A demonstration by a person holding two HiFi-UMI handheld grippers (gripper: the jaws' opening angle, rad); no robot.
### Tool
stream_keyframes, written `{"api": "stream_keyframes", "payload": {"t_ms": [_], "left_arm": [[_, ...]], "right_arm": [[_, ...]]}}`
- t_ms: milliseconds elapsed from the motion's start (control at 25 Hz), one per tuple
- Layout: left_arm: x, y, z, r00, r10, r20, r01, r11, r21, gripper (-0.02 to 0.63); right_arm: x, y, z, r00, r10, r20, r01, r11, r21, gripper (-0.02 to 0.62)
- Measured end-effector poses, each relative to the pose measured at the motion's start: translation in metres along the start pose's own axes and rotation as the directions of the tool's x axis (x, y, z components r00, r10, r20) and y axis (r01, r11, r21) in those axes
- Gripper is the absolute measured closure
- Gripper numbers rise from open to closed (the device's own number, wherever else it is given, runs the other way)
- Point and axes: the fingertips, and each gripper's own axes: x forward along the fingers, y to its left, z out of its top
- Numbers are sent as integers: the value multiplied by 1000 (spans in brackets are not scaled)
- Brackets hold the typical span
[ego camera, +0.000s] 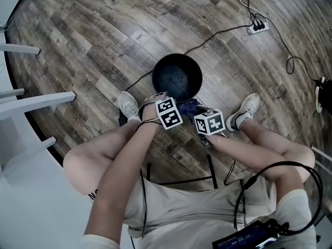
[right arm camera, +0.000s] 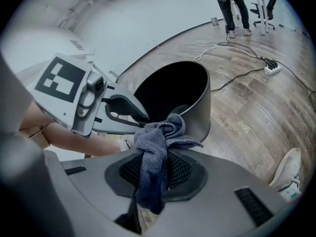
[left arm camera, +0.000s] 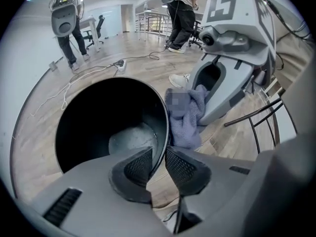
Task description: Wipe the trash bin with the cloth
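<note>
A black round trash bin [ego camera: 177, 77] stands on the wood floor between the person's feet. My left gripper [left arm camera: 158, 164] straddles the bin's near rim [left arm camera: 165, 132], one pad inside and one outside. A narrow gap shows beside the thin rim, so the jaws stand open. My right gripper [right arm camera: 157, 169] is shut on a blue-grey cloth [right arm camera: 158, 142], bunched up and hanging just outside the bin's wall [right arm camera: 200, 117]. In the left gripper view the cloth [left arm camera: 190, 122] hangs beside the rim under the right gripper's jaws.
A white power strip [ego camera: 258, 28] and black cables lie on the floor beyond the bin. White furniture legs [ego camera: 31, 102] stand at the left. A white shoe [ego camera: 127, 104] and another [ego camera: 248, 108] flank the bin. A black stool frame [ego camera: 179, 178] is below. People stand far off [left arm camera: 69, 28].
</note>
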Motion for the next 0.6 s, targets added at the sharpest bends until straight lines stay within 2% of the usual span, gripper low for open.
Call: {"api": "stream_keyframes", "payload": {"t_ms": [320,600], "left_arm": [[1,-2,0,1000,0,4,0,997,82,529],[0,-1,1,1000,4,16,-6,994,112,532]], "right_arm": [[35,-9,1,999,-23,-25,23,1000,6,518],[68,-24,-12,997,-51,-62,47,996,-71,518]]}}
